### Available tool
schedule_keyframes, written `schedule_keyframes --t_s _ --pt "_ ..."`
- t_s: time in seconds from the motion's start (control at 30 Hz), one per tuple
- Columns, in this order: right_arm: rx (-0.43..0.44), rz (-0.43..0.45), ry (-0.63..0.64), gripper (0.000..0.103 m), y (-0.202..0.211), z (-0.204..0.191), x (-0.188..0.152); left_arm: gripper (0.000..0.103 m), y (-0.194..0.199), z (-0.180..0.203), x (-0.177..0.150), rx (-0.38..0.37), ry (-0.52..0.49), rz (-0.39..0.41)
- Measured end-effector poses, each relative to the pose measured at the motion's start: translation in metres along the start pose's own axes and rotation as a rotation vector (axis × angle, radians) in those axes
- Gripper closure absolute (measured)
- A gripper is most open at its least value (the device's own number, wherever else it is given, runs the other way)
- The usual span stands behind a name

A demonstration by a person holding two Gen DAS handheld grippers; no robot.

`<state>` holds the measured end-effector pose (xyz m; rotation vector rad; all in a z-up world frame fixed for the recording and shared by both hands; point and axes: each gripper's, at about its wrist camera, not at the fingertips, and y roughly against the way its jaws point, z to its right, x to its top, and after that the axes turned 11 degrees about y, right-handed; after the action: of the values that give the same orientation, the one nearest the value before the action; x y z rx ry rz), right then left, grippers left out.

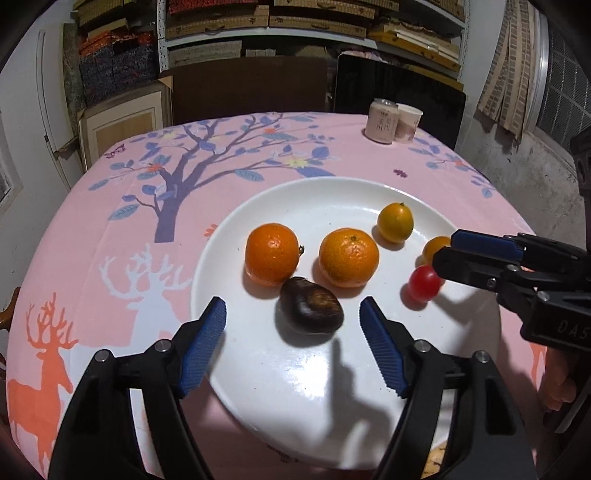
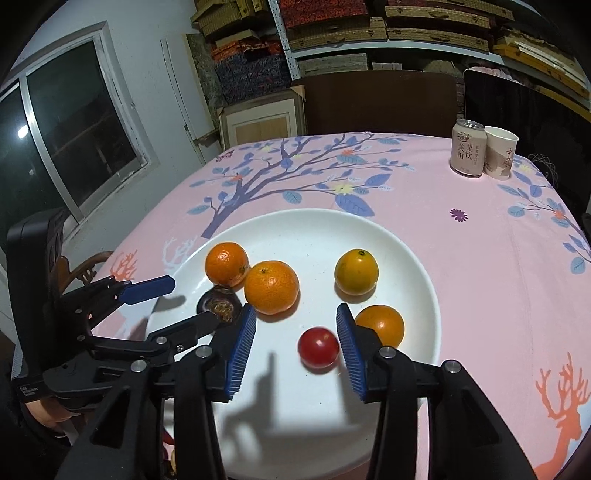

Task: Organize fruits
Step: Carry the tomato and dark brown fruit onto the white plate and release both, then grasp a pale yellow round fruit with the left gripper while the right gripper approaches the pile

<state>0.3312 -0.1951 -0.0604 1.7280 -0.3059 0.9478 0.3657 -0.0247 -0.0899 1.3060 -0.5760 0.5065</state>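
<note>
A white plate holds two mandarins, a yellow-orange citrus, a smaller orange citrus, a red cherry tomato and a dark brown passion fruit. My left gripper is open, with the passion fruit just ahead between its fingertips. My right gripper is open, with the tomato just ahead of its tips. The plate, both mandarins, the yellow citrus, the small orange citrus and the passion fruit show there too. Each gripper shows in the other's view.
The table has a pink cloth printed with a tree and deer. A drink can and a paper cup stand at the far right. Shelves of boxes and a dark chair back lie behind.
</note>
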Motion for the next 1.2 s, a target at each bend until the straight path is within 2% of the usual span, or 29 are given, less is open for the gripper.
schedule_keyframes --t_s 0.1,0.2,0.27,0.5,0.6,0.67,0.73,0.9,1.2 --pt "-0.015 0.028 -0.007 0.058 0.018 -0.002 -0.002 0.029 0.023 -0.003 -0.003 -0.018 0.015 0.033" --pt "-0.007 0.062 -0.01 0.056 0.045 -0.008 -0.012 0.019 0.051 -0.003 -0.018 -0.016 -0.001 0.072" --pt "-0.007 0.065 -0.013 0.055 0.062 -0.013 -0.024 0.018 0.068 -0.004 -0.034 -0.016 -0.022 0.087" --pt "-0.012 0.069 -0.04 0.053 0.105 -0.043 -0.095 0.017 0.11 -0.004 -0.104 -0.037 -0.07 0.049" --pt "-0.014 0.085 -0.05 0.051 0.117 -0.056 -0.126 0.014 0.123 0.0 -0.137 -0.054 -0.099 0.028" --pt "-0.028 0.093 -0.049 0.045 0.12 -0.062 -0.142 0.011 0.127 0.005 -0.157 -0.043 -0.129 0.024" --pt "-0.044 0.086 -0.048 0.045 0.119 -0.066 -0.156 0.009 0.129 0.009 -0.172 -0.023 -0.147 0.029" --pt "-0.066 0.066 -0.039 0.045 0.114 -0.071 -0.174 0.009 0.126 0.013 -0.187 0.003 -0.128 0.01" --pt "-0.064 0.102 -0.018 0.045 0.12 -0.073 -0.177 0.008 0.113 0.012 -0.175 0.066 -0.071 -0.009"
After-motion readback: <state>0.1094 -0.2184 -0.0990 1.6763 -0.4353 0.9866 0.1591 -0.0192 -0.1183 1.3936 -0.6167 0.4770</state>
